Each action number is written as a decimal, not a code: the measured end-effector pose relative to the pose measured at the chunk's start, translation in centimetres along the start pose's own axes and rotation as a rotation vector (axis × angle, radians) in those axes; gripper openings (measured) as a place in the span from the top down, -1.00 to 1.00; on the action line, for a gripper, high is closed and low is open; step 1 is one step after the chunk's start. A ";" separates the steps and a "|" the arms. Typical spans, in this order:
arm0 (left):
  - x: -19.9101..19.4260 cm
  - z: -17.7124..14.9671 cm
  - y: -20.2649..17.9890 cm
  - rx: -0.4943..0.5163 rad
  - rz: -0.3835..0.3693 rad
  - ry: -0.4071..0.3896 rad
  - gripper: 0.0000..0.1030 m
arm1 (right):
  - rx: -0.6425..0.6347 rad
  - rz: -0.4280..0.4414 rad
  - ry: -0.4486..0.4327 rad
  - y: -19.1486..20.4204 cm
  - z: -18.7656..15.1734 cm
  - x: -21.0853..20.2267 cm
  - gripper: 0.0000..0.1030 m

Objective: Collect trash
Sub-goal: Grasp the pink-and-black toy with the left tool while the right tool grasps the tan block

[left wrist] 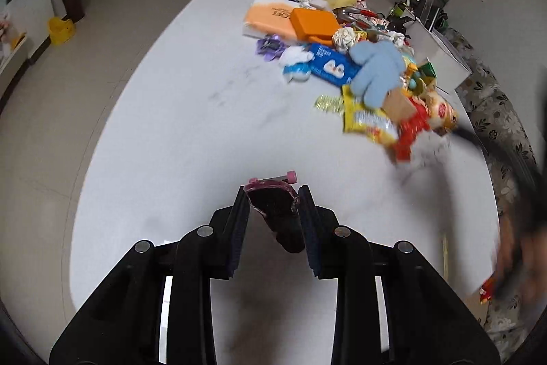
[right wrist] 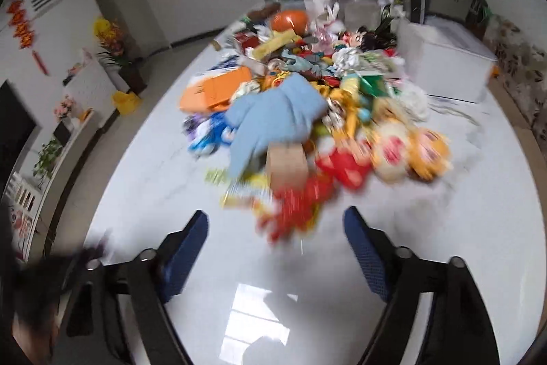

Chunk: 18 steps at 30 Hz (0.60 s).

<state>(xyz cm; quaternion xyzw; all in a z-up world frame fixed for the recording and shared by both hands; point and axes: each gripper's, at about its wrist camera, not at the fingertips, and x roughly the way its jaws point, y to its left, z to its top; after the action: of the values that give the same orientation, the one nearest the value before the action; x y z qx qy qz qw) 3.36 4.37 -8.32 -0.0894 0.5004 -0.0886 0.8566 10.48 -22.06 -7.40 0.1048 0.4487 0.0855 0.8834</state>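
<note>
My left gripper (left wrist: 272, 191) is shut on a dark spout pouch (left wrist: 273, 207) with a pink rim and a pink cap, held above the white table (left wrist: 171, 132). A heap of trash runs up the table's right side: a yellow wrapper (left wrist: 365, 120), a red wrapper (left wrist: 412, 132), a light blue cloth (left wrist: 376, 70) and a blue packet (left wrist: 333, 65). In the blurred right wrist view my right gripper (right wrist: 277, 216) stands open over the table (right wrist: 136, 194), at the heap's near end. The red wrapper (right wrist: 294, 211) lies just ahead of its fingertips, and the pads do not press on it.
An orange box (left wrist: 314, 23) and an orange packet (left wrist: 270, 19) lie further up the heap. A white box (right wrist: 444, 60) stands at the far right of the table. A dark blur with a hand (left wrist: 519, 248) shows at the right edge. A floral sofa (left wrist: 495, 112) borders the table.
</note>
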 end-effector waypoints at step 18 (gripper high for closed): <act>-5.7 -1.6 -0.8 0.075 -0.062 -0.061 0.44 | -0.105 0.019 0.062 1.7 1.6 -1.8 0.27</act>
<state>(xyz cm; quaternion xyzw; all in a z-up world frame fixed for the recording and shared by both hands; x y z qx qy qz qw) -0.88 4.85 -4.07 -0.0752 0.4673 -0.1311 0.8711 10.64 -21.01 -4.59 0.0597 0.4697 0.1206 0.8725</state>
